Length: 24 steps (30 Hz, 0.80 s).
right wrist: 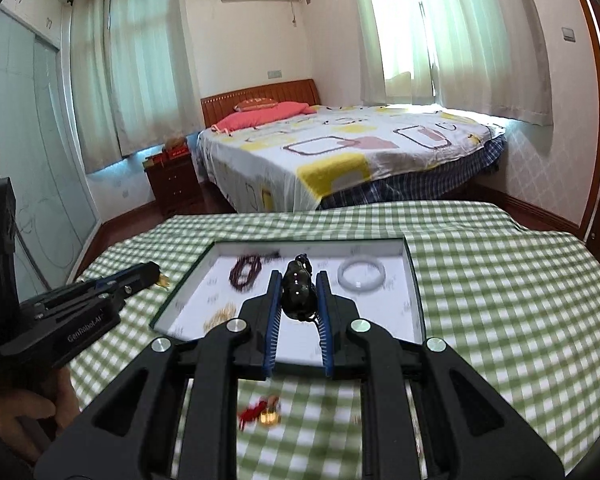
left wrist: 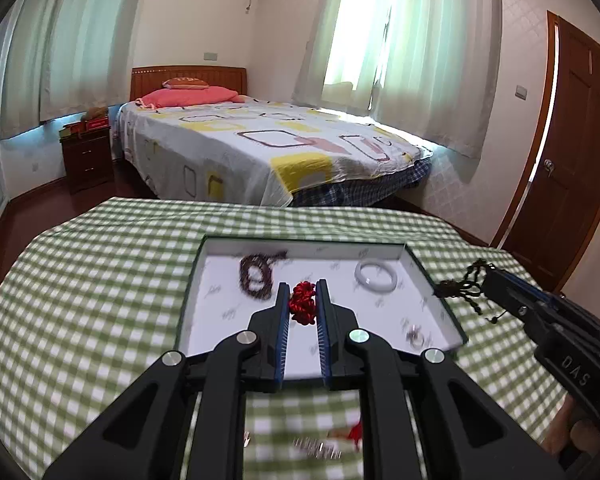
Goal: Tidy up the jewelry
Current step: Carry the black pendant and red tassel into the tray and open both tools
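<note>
Both grippers, left [left wrist: 303,306] pinching a red knot [left wrist: 303,304], right [right wrist: 298,300] pinching a black pendant [right wrist: 298,294], carry pieces toward the tray [right wrist: 414,280]; releasing inside seems next.

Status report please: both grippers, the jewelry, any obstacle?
Left gripper shut on red knotted cord. Right gripper shut on black pendant. Both over tray; white bangle inside. No obstacle visible.

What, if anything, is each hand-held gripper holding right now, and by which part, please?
The left hand-held gripper pinches a red knotted cord ornament around its middle; the right hand-held gripper clamps a dark pendant by its body.
</note>
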### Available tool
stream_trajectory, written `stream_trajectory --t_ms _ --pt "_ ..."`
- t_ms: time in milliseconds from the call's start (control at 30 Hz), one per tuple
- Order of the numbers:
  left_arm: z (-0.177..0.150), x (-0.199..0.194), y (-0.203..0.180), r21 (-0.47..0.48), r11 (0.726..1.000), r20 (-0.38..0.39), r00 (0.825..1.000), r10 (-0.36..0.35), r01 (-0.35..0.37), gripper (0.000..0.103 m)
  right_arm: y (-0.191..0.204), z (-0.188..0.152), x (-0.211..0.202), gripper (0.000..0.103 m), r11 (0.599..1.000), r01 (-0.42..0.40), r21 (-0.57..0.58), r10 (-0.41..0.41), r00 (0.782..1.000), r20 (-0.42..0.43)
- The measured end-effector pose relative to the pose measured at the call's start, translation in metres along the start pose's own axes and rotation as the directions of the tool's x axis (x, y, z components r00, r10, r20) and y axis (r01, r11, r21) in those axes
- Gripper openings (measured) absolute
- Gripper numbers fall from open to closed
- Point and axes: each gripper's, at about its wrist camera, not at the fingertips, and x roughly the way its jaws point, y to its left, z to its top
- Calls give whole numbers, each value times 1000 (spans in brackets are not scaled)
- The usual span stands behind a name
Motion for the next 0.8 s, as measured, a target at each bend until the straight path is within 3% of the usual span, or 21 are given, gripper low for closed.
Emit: stream_trajectory --t_ms 233,467,800 --pt "21 50 -7 23 1000 -4 1000 21 -21 14 -4 20 51 17 1000 7 -12 -7 1000 5" --pt "29 104 0 24 998 -61 996 65 -63 14 -9 19 113 17 1000 17 -8 -17 998 -59" --pt "21 168 16 -2 994 -241 965 106 -109 14 -9 12 179 17 1000 17 -1 -17 978 -208"
